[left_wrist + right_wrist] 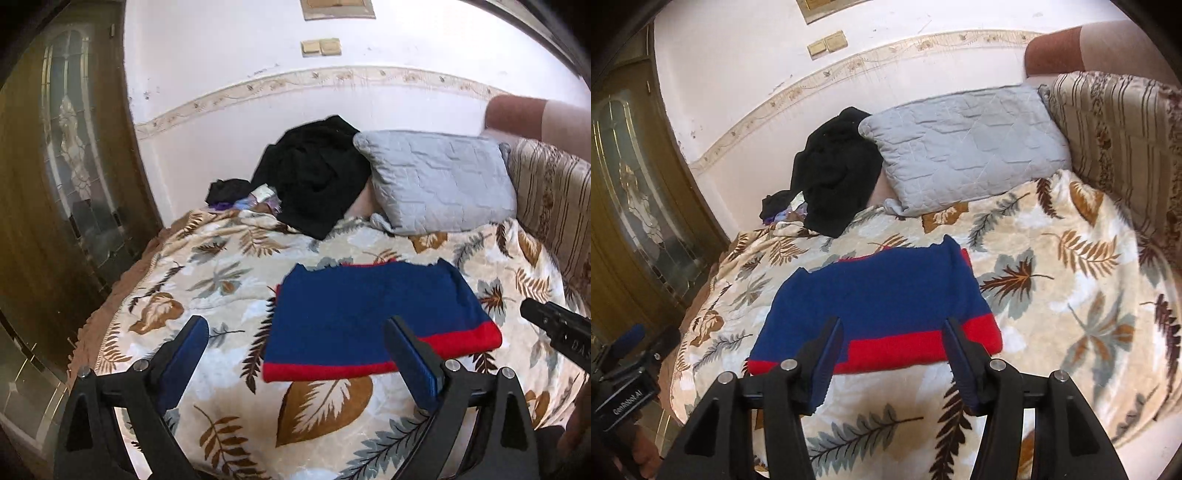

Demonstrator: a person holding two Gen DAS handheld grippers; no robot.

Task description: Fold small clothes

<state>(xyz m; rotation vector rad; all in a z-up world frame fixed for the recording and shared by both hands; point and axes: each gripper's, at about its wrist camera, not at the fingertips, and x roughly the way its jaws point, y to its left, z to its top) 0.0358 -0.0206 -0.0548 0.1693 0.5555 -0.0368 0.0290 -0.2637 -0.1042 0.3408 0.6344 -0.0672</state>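
Both the left gripper (295, 328) and right gripper (892, 328) are hovering with jaws apart and empty above the folded blue-and-red sweater (369, 310) lying on the leaf-patterned blanket (221, 273).

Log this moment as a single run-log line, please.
stage: fold done | blue-and-red garment: folded flat on leaf blanket | left gripper: open, empty | right gripper: open, empty | black clothes: unfolded, beside grey pillow

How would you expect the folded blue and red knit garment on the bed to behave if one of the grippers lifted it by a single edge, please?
The blue and red garment looks like soft knit, so it would probably sag and droop. It lies in folded layers, so lifting one edge may well undo the fold. The leaf-print blanket beneath looks plush, so pushing would likely bunch it rather than slide it.
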